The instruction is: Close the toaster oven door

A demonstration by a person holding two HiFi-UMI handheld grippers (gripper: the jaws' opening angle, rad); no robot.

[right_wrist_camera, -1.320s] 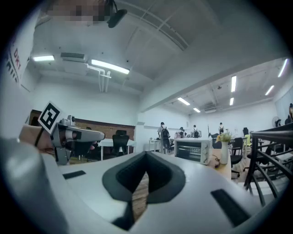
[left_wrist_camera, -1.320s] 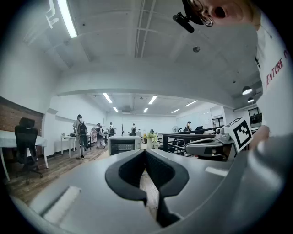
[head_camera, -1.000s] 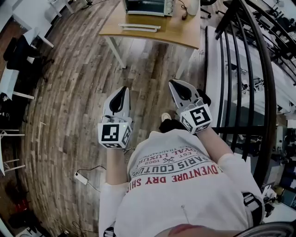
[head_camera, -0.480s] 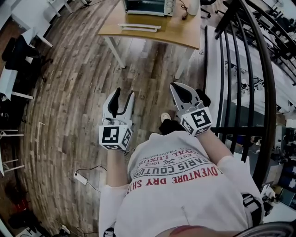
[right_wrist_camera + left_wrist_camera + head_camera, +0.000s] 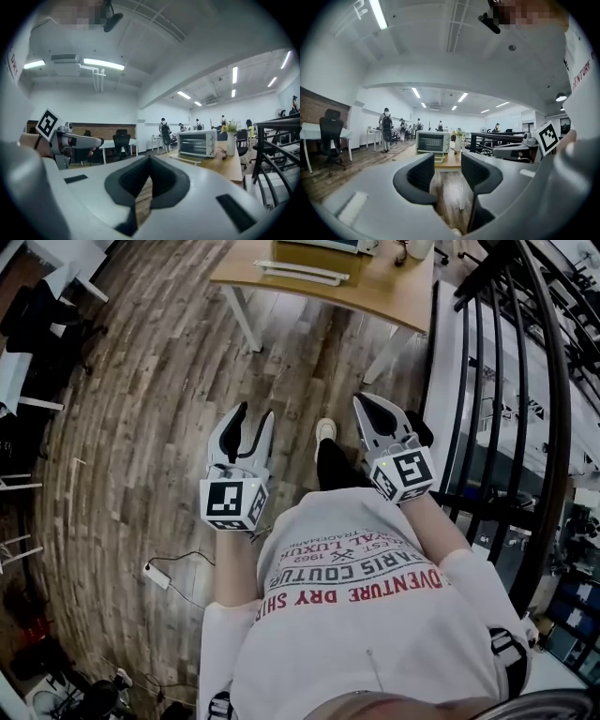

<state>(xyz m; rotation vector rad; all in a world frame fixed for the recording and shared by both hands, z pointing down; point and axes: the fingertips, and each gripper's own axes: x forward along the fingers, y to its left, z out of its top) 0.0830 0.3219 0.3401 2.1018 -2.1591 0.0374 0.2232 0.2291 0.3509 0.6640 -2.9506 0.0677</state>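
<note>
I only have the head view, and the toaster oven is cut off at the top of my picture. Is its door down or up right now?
Observer: Down. In the right gripper view the toaster oven faces the camera, and its door lies folded flat in front of it on the table.
Operator: Anything standing near it that I might knock?
Observer: A white vase with flowers stands on the table on the oven's knob side, a little apart from it.
Operator: Is anyone close to the table?
Observer: It seems not. The left gripper view shows a person with a backpack standing far off across the room.
</note>
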